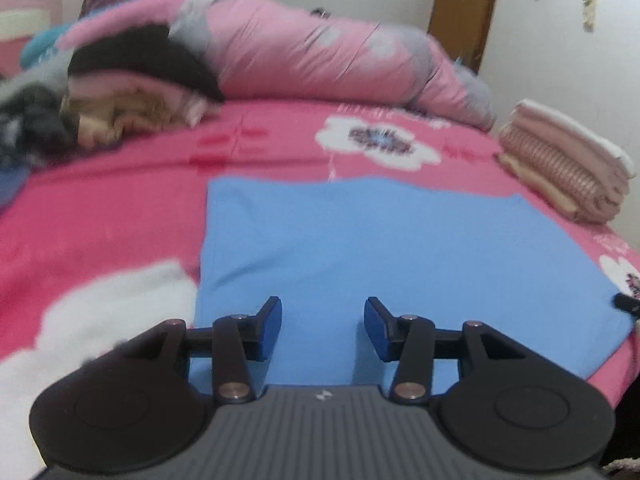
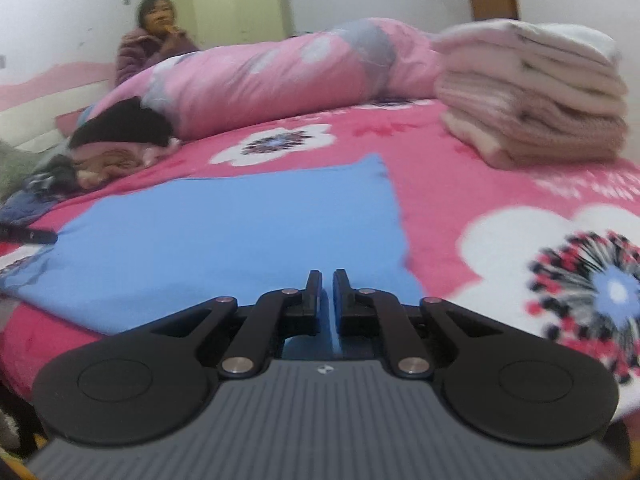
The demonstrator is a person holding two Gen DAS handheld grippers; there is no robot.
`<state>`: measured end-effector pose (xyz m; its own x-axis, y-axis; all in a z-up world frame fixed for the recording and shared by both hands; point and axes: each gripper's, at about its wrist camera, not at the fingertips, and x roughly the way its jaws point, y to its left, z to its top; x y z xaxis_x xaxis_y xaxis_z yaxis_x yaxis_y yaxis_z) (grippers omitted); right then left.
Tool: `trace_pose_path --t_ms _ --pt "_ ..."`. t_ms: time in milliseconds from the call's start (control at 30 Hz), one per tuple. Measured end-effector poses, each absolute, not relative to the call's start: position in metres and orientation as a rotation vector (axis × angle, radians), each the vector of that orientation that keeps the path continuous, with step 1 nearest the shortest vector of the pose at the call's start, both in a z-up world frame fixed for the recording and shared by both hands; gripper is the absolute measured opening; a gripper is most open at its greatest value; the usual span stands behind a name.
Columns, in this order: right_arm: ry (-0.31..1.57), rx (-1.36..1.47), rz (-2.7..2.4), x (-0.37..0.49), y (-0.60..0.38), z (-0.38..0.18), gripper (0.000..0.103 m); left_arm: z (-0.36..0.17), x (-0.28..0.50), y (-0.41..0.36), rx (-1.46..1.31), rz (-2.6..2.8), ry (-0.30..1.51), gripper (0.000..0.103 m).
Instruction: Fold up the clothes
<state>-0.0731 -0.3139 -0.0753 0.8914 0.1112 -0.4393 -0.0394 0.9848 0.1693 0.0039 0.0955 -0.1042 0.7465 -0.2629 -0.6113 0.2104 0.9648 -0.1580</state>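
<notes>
A light blue garment (image 1: 380,240) lies flat and folded into a rectangle on the pink flowered bedspread (image 1: 100,220). My left gripper (image 1: 323,322) hovers open over its near edge, with nothing between the pads. In the right wrist view the same blue garment (image 2: 224,232) spreads ahead and to the left. My right gripper (image 2: 327,300) sits at its near right edge with the jaws almost together and a thin strip of blue cloth between them. A dark tip of the right gripper (image 1: 626,303) shows at the cloth's right corner in the left wrist view.
A stack of folded pink and cream clothes (image 2: 536,92) stands at the back right of the bed. A heap of unfolded clothes (image 1: 132,92) lies at the back left, beside a rolled pink quilt (image 1: 320,52). A person (image 2: 152,44) sits behind the bed.
</notes>
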Motion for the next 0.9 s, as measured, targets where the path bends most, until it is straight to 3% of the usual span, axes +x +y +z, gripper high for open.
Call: trace_pose_path --t_ms 233,400,900 --pt "0.46 0.172 -0.104 -0.08 -0.356 -0.065 0.007 -0.106 0.004 0.102 -0.069 -0.276 0.682 0.047" --pt "0.383 0.11 0.049 -0.062 -0.325 -0.048 0.007 -0.103 0.004 0.096 -0.044 -0.259 0.689 0.048" --pt "0.44 0.208 0.24 -0.014 -0.3 -0.092 0.005 -0.099 0.046 0.078 0.0 -0.292 0.735 0.051"
